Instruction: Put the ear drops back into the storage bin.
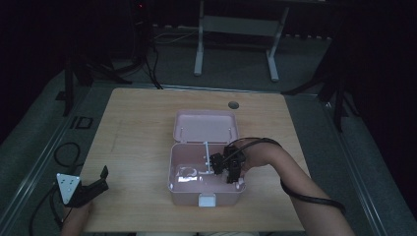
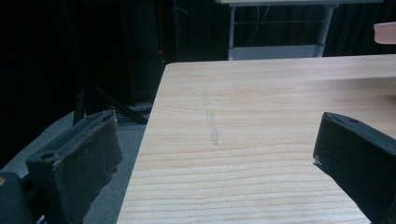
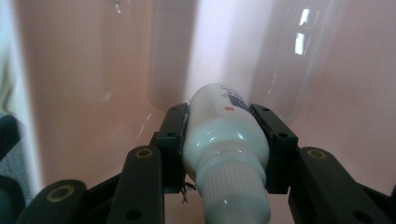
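- Centre frame, in the box [image 1: 183,194]: right gripper [image 3: 226,140] clamped on bottle [image 3: 224,135]; keep squeeze steady, clear the walls.
- Lower left: left gripper [image 1: 91,187] jaws apart, idle.

Dim room, black walls or drapes at frame top. Light wood-grain rectangular table [image 1: 142,128] centre frame, round grommet hole [image 1: 233,104] near its far edge. Grey floor [image 1: 236,64] around it. White metal desk frame [image 1: 236,29] top centre. Black stands [image 1: 74,78] and loose cables [image 1: 66,152] left, possibly tripods.
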Demonstrator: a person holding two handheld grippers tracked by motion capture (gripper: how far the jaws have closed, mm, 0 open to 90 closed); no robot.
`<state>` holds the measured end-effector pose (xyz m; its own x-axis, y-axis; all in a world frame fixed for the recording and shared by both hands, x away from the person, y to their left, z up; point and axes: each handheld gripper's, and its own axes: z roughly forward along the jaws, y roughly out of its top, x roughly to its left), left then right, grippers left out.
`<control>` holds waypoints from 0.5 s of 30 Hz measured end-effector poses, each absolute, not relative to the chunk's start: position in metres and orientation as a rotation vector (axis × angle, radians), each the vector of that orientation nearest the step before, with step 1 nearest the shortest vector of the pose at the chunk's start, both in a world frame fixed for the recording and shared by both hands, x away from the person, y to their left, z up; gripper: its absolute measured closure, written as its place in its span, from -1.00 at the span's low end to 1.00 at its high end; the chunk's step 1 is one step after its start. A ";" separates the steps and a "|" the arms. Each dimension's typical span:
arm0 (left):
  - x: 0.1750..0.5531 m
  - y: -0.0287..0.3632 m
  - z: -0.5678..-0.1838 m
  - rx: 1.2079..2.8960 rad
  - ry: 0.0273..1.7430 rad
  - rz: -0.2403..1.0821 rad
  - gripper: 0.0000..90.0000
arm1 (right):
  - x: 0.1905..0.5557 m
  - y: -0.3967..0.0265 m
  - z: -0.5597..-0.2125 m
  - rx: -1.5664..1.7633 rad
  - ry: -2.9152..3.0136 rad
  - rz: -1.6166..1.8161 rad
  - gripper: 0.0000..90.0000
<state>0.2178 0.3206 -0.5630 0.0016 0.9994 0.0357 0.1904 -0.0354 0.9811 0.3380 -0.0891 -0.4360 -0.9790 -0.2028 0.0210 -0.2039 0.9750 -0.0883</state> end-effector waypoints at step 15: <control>0.218 0.320 -0.563 1.376 1.331 1.139 -0.98 | 0.345 -0.080 -0.479 0.273 -3.103 0.238 0.32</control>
